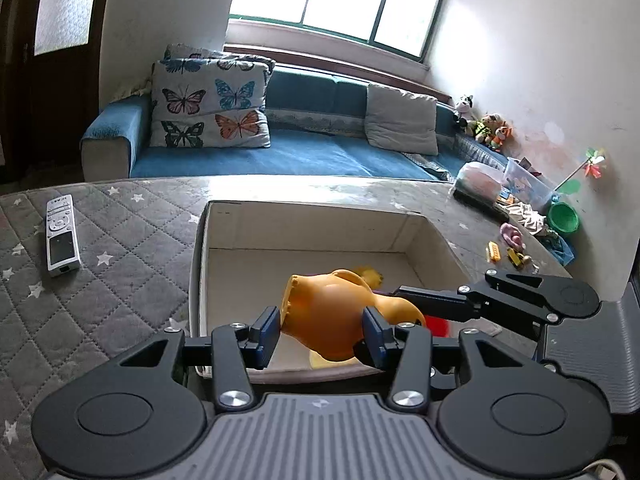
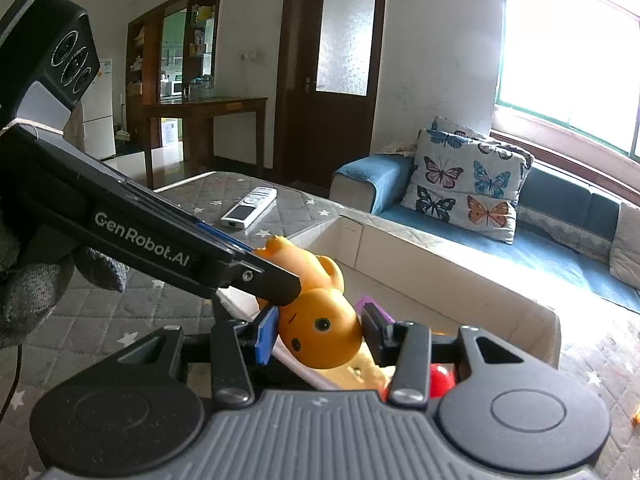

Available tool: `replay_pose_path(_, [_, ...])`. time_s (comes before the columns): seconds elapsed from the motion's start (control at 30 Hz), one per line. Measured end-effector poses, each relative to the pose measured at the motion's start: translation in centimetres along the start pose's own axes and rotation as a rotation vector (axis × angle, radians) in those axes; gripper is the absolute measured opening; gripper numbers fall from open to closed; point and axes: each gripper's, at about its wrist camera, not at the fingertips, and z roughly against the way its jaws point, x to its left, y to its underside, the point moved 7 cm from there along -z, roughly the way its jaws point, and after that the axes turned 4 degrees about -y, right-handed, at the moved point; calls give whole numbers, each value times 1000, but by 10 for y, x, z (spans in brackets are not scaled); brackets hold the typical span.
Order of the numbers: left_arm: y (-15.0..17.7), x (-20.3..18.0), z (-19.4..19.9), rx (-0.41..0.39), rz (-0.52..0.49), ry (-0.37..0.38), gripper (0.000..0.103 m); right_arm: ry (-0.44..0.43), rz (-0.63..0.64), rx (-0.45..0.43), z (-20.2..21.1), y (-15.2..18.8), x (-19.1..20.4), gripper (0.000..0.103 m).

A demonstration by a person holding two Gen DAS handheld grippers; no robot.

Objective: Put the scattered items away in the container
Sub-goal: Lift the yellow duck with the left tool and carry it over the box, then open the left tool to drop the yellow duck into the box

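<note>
Over the near edge of the open cardboard box (image 1: pixel 304 228), both my grippers met on one orange rubber toy (image 1: pixel 332 312). Along the side of my left gripper (image 1: pixel 320 328), seen from the right wrist, white lettering read "GenRobot.AI" — the only writing I could make out; the buttons on the grey remote (image 1: pixel 61 235) were too small to read.

My left gripper reached straight forward, its two blue-padded fingers closed against the toy's rounded body, one pad on each flank. My right gripper (image 2: pixel 320 334) came in from the right, nearly crosswise to the left one, and its fingers pressed on either side of the toy's head, where two dark eyes faced the camera. My gloved hand (image 2: pixel 36 280) wrapped the left handle in grey knit.

So the toy hung above the box's near side, clamped at both ends. Beneath it, inside the box, lay a red ball (image 2: pixel 440 380) and something yellow, partly hidden. The remote sat on the quilted star-patterned mat (image 1: pixel 120 240) toward the table's far left corner, well apart from the box — small toys lay scattered along the right edge.
</note>
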Motion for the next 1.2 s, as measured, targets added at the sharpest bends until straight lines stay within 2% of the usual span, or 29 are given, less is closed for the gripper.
replay_pose_path(0.17, [-5,10,-17,21,15,-12,48,-13,-6,18,-18,-2,-7,42])
replay_pose_path(0.33, [-6,17,-33,49,38,-5,42,-24,0,35,-30,0,-4,41])
replay_pose_path(0.4, [-6,19,-38,63,45,1,33,-28,3,43,-34,1,-3,40])
replay_pose_path(0.6, [-5,25,-42,62,72,6,33,-29,-10,39,-38,1,-4,40])
replay_pose_path(0.97, [-6,33,-37,58,100,-53,35,-18,-70,3,-23,-4,-12,44])
replay_pose_path(1.2, [-6,32,-31,61,106,-60,35,8,-68,15,-22,-4,-16,44])
